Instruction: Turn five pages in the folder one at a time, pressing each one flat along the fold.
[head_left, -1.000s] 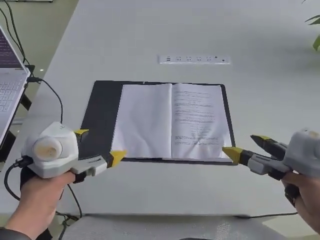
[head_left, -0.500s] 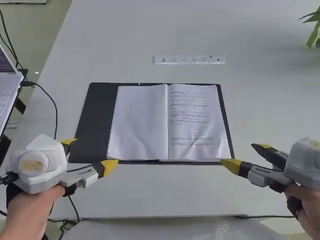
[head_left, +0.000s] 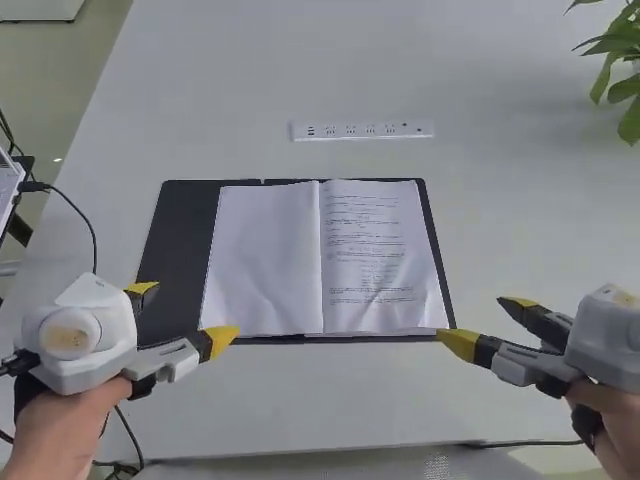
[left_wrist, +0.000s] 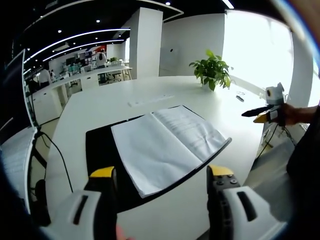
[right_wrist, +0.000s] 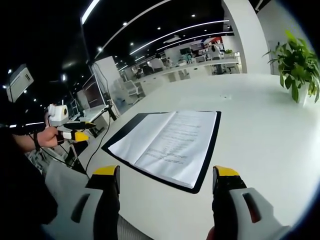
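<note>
Black folder (head_left: 185, 250) lies open — left gripper (head_left: 182, 312) and right gripper (head_left: 487, 323) both gape near its front corners.

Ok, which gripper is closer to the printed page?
Right. The right gripper sits off the printed page, at its near right corner; the left gripper is beside the blank page.

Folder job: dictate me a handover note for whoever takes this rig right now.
Left tool: open, empty, by the near-left corner of the folder.
Right tool: open, empty, by its near-right corner.
Folder: lies open on the white table, blank page on the left, printed page on the right, both lying flat.
Done: number of pages turned cannot be told.
Left: probably take the printed page's edge, turn it, press along the fold; repeat to five.
</note>
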